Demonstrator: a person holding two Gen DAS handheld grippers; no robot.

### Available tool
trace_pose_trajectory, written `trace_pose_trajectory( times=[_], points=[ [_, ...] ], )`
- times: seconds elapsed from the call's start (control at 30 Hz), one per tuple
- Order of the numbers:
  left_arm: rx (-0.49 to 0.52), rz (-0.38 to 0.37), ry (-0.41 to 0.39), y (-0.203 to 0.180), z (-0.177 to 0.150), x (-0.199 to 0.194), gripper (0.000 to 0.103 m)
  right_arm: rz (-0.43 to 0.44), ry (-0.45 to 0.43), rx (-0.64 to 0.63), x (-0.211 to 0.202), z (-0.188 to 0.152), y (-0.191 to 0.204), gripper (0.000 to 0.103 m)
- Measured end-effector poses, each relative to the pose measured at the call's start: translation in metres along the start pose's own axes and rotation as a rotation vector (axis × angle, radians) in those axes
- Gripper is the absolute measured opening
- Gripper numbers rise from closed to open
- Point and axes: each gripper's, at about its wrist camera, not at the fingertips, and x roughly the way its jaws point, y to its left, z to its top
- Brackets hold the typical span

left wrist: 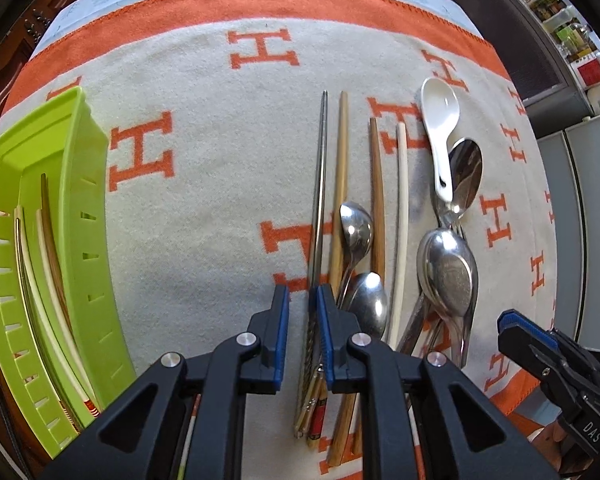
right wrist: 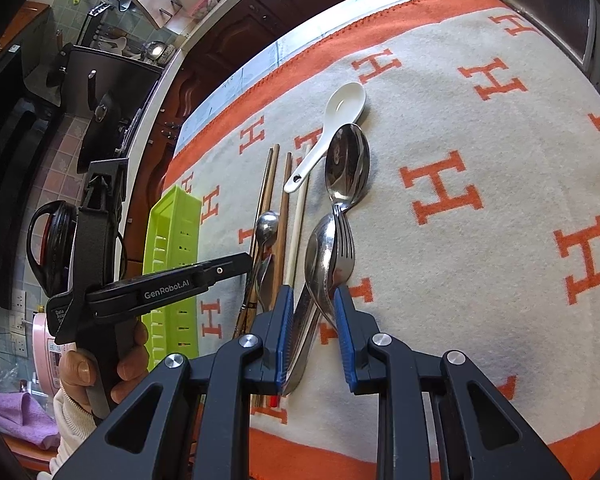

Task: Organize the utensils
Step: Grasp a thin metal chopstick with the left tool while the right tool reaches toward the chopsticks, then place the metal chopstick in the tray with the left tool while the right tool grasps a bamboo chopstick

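Note:
A steel chopstick (left wrist: 320,184) lies on the H-patterned cloth (left wrist: 204,208) beside two wooden chopsticks (left wrist: 340,184) and a white one (left wrist: 402,200). My left gripper (left wrist: 302,304) points down over it, its jaws narrow but open. The steel chopstick runs between them, close to the right pad. A green slotted tray (left wrist: 96,216) at the left holds several chopsticks (left wrist: 48,248). My right gripper (right wrist: 313,300) hangs open over a pile of steel spoons (right wrist: 320,260) and a fork (right wrist: 344,240). In the left wrist view its tip (left wrist: 504,320) stands apart from their handles.
A white ceramic spoon (right wrist: 340,108) and a large steel spoon (right wrist: 348,168) lie beyond the pile, and two small spoons (left wrist: 356,224) lie among the chopsticks. A person's hand (right wrist: 128,364) holds the left gripper. A grey appliance (left wrist: 520,52) stands at the far right corner.

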Motion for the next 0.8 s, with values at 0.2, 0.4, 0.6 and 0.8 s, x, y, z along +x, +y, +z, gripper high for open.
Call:
trace_pose_trajectory(
  times=[0.2, 0.4, 0.6, 0.8],
  points=[
    [0.044, 0.053, -0.006, -0.008, 0.002, 0.001, 0.012, 0.002, 0.0, 0.002, 0.002, -0.001, 0.002, 0.022],
    [0.105, 0.145, -0.003, -0.032, 0.004, 0.006, 0.012, 0.008, 0.001, -0.002, 0.001, -0.001, 0.003, 0.022],
    [0.031, 0.086, -0.002, -0.019, 0.006, 0.0, 0.003, 0.015, 0.008, -0.001, 0.003, -0.002, 0.005, 0.022],
    [-0.011, 0.021, -0.081, 0.003, -0.016, -0.045, 0.003, 0.041, 0.03, -0.026, 0.007, -0.002, 0.018, 0.022]
  ],
)
